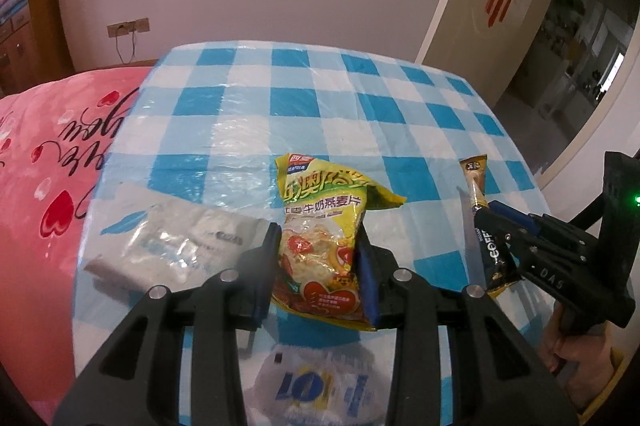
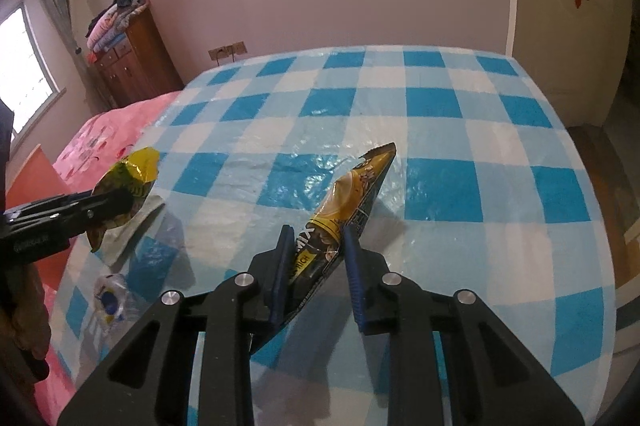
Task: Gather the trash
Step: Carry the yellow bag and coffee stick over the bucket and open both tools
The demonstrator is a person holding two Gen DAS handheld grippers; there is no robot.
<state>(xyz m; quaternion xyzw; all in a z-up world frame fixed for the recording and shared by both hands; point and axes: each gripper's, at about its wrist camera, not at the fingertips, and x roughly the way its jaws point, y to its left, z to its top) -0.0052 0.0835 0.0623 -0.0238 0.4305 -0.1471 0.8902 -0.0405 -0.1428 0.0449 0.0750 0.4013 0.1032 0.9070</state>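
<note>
My left gripper (image 1: 318,238) is shut on a yellow oatmeal snack bag (image 1: 320,226), lifted a little above the blue-and-white checked tablecloth (image 1: 320,98). In the right wrist view the same yellow bag (image 2: 128,182) hangs in the left gripper (image 2: 114,204) at the left edge. My right gripper (image 2: 316,238) is shut on a brown and yellow coffee sachet (image 2: 352,194), held off the cloth. From the left wrist view that sachet (image 1: 486,226) shows at the right, pinched by the right gripper (image 1: 496,214).
A clear white plastic wrapper (image 1: 172,246) lies on the cloth left of the yellow bag. A crumpled clear wrapper with blue print (image 1: 316,386) lies near the table's front edge, also seen as (image 2: 108,302). A pink bed (image 1: 48,162) adjoins the table's left side.
</note>
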